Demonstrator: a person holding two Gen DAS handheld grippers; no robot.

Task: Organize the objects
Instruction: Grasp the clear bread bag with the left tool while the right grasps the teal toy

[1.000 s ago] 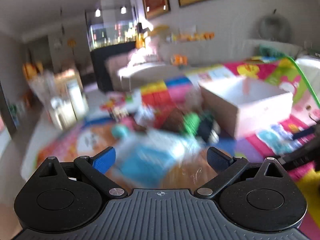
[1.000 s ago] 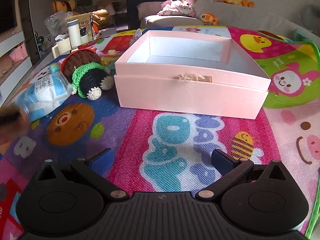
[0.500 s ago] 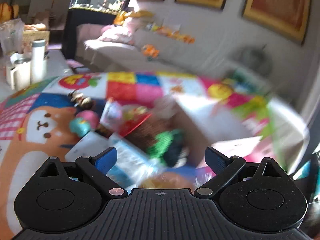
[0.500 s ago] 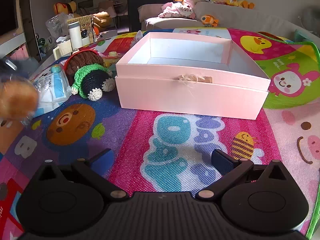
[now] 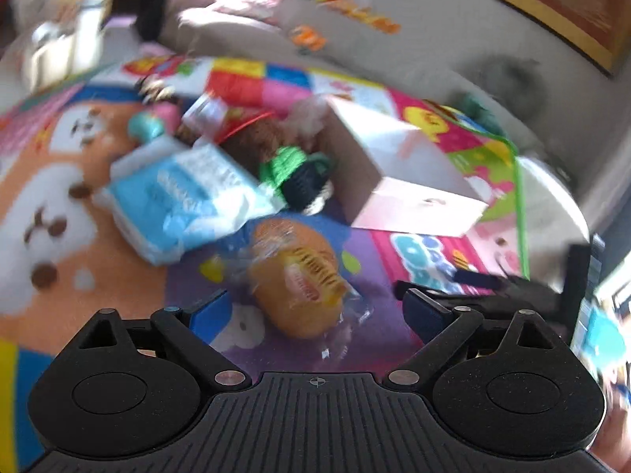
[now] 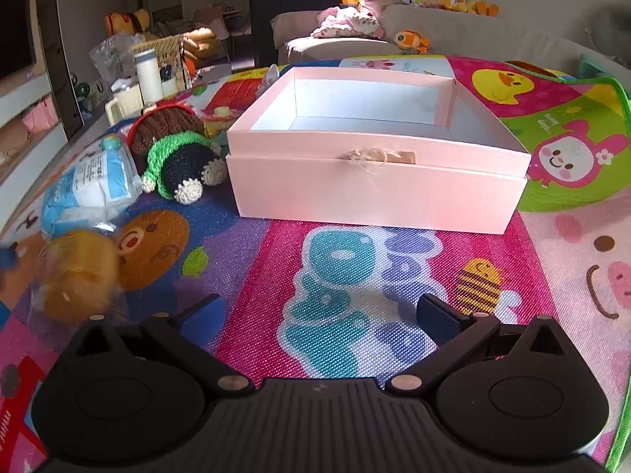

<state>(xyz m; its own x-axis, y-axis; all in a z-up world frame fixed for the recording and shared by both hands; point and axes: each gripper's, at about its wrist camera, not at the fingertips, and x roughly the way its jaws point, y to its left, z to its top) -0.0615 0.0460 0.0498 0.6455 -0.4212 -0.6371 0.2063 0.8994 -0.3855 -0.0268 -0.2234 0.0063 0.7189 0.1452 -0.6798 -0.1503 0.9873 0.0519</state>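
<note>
Two blue pads of the left gripper [image 5: 313, 313] stand wide, closing, around but not touching the wrapped bun [image 5: 295, 276]. Orange-brown in crinkled clear plastic, it lies on the play mat [image 5: 118, 276], long axis running away, leaning left.

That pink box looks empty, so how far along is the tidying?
Nothing is packed yet: the pink box is empty. The left tongs are closing around the wrapped bun, without touching it. The right tongs are open and empty. The blue packet and crocheted doll remain on the mat.
</note>
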